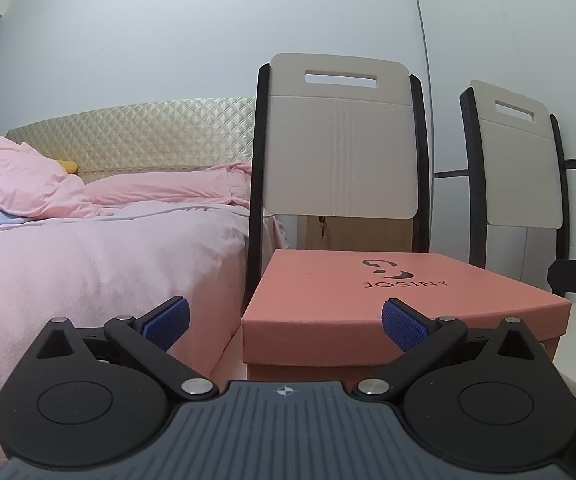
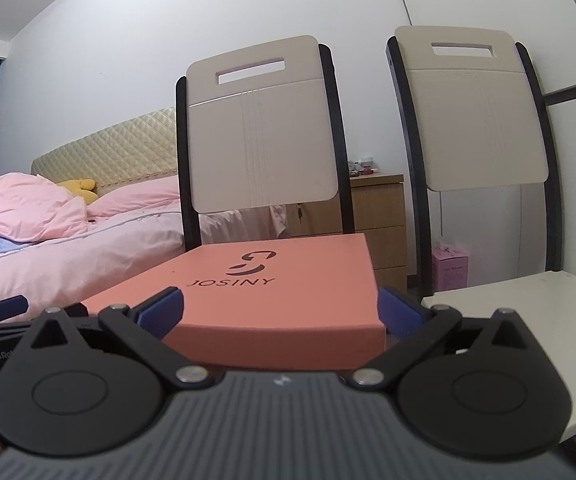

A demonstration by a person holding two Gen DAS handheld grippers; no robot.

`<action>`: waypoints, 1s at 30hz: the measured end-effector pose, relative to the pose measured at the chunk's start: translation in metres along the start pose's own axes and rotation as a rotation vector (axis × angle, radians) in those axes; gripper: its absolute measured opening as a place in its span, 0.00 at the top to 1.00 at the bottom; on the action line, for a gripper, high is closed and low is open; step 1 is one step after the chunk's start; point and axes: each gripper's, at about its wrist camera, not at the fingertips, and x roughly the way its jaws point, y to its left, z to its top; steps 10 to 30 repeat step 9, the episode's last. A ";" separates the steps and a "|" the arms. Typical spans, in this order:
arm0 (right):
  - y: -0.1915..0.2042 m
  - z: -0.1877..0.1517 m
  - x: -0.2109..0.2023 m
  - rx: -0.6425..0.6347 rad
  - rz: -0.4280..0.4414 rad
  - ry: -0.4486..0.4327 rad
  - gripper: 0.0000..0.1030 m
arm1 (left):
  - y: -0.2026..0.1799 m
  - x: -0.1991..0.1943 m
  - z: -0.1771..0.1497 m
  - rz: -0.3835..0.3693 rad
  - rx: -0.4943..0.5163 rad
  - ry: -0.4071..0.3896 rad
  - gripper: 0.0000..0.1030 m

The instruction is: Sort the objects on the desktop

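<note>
A salmon-pink box marked JOSINY (image 1: 368, 300) lies closed on a chair seat, straight ahead in the left wrist view and also in the right wrist view (image 2: 271, 300). My left gripper (image 1: 285, 320) is open and empty, its blue pads (image 1: 167, 322) wide apart just short of the box's near edge. My right gripper (image 2: 279, 312) is open and empty, its pads (image 2: 161, 312) either side of the box's near end, not touching it. The left gripper's tip shows at the left edge of the right wrist view (image 2: 3, 306).
A bed with pink bedding (image 1: 87, 248) stands to the left of the chair (image 1: 340, 140). A second chair (image 2: 476, 120) with a white seat (image 2: 528, 320) stands to the right. A wooden nightstand (image 2: 380, 216) and a small pink carton (image 2: 450, 270) are behind.
</note>
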 end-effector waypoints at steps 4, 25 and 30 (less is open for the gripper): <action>0.001 -0.001 -0.001 -0.007 -0.001 0.003 0.00 | 0.000 0.001 0.000 0.005 0.000 0.008 0.00; -0.001 0.000 -0.002 0.000 -0.009 0.007 0.00 | 0.002 0.004 -0.001 0.010 -0.005 0.024 0.00; -0.001 0.000 -0.002 0.000 -0.009 0.007 0.00 | 0.002 0.004 -0.001 0.010 -0.005 0.024 0.00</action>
